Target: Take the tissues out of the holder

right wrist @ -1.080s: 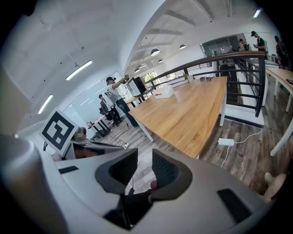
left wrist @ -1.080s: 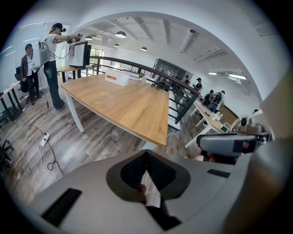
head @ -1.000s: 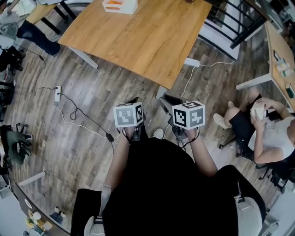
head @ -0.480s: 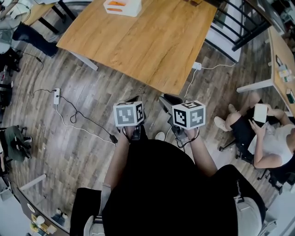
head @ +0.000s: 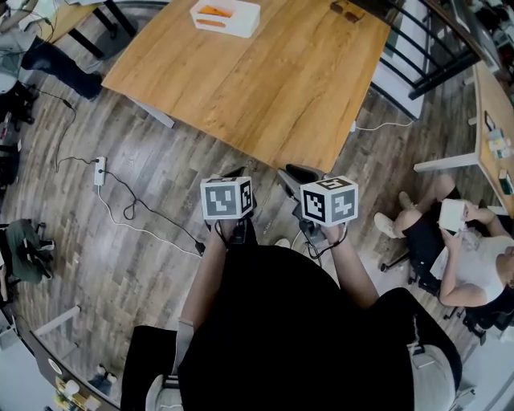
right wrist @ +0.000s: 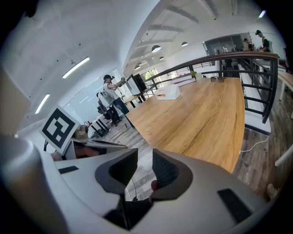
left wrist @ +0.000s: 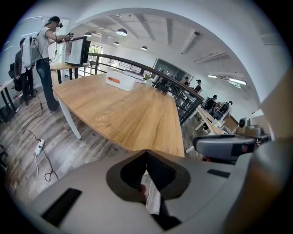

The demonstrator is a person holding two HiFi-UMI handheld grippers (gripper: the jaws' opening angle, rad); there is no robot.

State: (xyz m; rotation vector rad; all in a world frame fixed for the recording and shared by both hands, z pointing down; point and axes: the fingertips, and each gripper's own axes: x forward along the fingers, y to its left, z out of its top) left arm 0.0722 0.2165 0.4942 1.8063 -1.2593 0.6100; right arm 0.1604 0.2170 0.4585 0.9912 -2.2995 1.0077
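The tissue holder (head: 226,14), a white box with an orange patch on top, stands at the far end of the wooden table (head: 265,80); it shows small in the left gripper view (left wrist: 120,81) and the right gripper view (right wrist: 167,93). Both grippers are held side by side over the floor, short of the table's near corner. My left gripper (head: 234,172) has its jaw tips touching, and a white scrap (left wrist: 152,197) sits pinched between the pads. My right gripper (head: 294,173) stands a little open; only floor shows through its narrow gap (right wrist: 144,164).
A power strip (head: 99,167) and a cable (head: 152,213) lie on the wood floor at left. A seated person (head: 466,257) is at right beside another table (head: 488,104). A black railing (head: 418,44) runs behind the table. A standing person (left wrist: 46,50) is at its far end.
The table and the tissue holder have slid down in the head view, nearer to me. Both grippers keep their pose and spacing. The seated person has lowered a white item.
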